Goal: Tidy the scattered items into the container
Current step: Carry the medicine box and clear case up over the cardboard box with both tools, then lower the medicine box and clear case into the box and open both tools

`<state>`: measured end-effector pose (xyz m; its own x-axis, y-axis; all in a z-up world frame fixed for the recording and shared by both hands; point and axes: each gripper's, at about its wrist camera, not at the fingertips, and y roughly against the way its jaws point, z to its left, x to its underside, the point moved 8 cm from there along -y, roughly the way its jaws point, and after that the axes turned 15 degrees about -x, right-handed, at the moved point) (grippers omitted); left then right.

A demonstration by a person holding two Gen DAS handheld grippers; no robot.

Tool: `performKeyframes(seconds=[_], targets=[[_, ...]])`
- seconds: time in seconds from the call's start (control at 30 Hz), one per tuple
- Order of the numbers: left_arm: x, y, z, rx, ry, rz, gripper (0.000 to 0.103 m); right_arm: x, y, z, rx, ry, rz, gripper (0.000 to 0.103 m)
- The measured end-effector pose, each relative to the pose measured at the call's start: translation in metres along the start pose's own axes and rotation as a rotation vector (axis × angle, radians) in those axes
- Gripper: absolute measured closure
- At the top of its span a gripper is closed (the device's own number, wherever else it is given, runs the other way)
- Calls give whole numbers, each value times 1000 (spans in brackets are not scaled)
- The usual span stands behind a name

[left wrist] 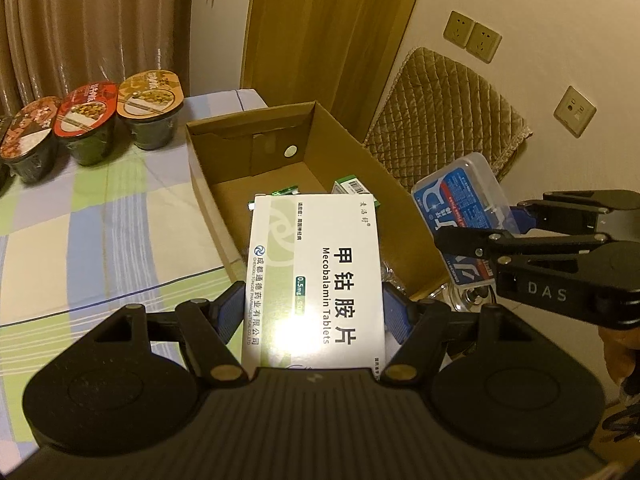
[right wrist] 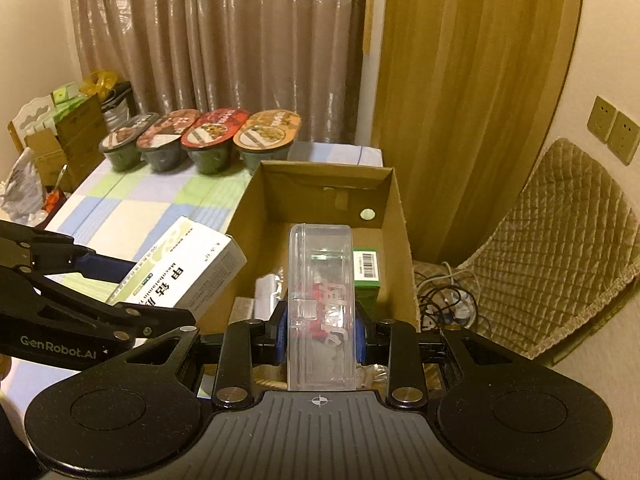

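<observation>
Two tools are loaded at once. Left tool (left wrist: 314, 312) is clamped by its blue pads on the long edges of a white Mecobalamin Tablets box (left wrist: 316, 276), which juts forward from the tool over the near wall of the open cardboard box (left wrist: 208, 184). Right tool (right wrist: 320, 330) is clamped on a clear plastic case (right wrist: 322, 304) held on edge, its red-printed contents visible through the wall; this case reaches ahead of the tool above the carton's interior. Seen from the left wrist, the same case shows a blue label and sits to the right of the tablet box, well apart from it. Below and beyond the right tool, a green carton with a barcode (right wrist: 366, 270) lies inside the cardboard box near its right wall. Farther ahead and to the left, four instant meal bowls (right wrist: 200, 144) stand in a row on the checked tablecloth (right wrist: 132, 208) of the table. Right of the carton stands a quilted chair (right wrist: 560, 248).
</observation>
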<state>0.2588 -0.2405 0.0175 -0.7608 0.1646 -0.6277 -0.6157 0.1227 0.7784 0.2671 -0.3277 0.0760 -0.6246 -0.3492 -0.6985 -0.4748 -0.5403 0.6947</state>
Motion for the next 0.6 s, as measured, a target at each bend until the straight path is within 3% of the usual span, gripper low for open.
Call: performKeyframes(seconds=[0.6], targets=[[-16, -32, -7, 7, 52, 22, 37, -9, -13, -24, 11, -24, 1, 69]])
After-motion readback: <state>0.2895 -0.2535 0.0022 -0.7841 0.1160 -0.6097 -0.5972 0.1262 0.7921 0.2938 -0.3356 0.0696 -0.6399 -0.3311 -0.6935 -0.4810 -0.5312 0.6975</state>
